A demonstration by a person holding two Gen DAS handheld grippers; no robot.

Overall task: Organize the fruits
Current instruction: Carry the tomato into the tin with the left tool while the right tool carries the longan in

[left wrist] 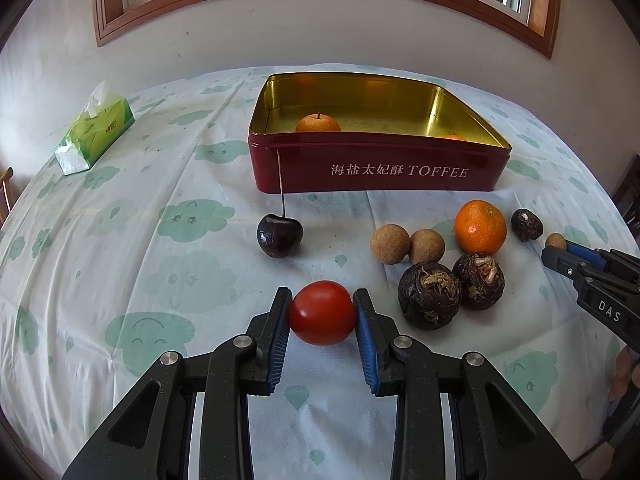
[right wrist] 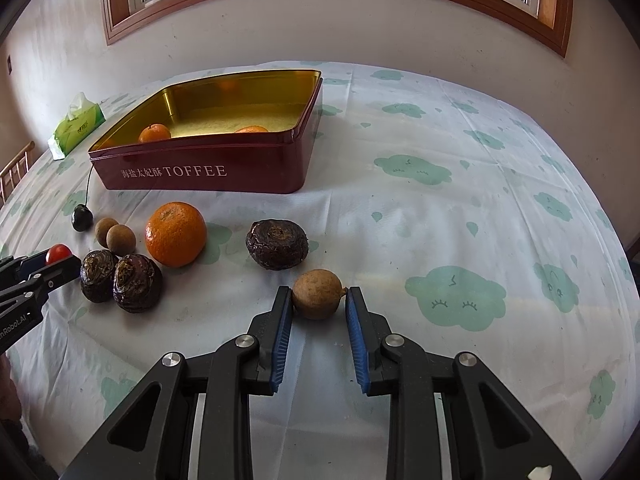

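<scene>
My left gripper [left wrist: 322, 306] is shut on a red cherry tomato [left wrist: 322, 312] just above the cloth. My right gripper [right wrist: 319, 296] is shut on a brown longan [right wrist: 317, 294], its pads touching both sides. A red toffee tin [left wrist: 376, 160] with a gold inside stands open behind, holding two small oranges [left wrist: 318, 123]. Loose on the cloth lie a dark cherry [left wrist: 279, 235] with a long stem, two longans [left wrist: 390, 243], an orange [left wrist: 480, 226] and three dark water chestnuts [left wrist: 430, 295]. The right gripper [left wrist: 554, 250] shows at the right edge of the left wrist view.
A green tissue pack [left wrist: 96, 130] lies at the far left of the table [right wrist: 460, 216], which has a cloud-print cloth. A wall with a wood-framed window rises behind. Chair backs [right wrist: 16, 170] show at the table's sides.
</scene>
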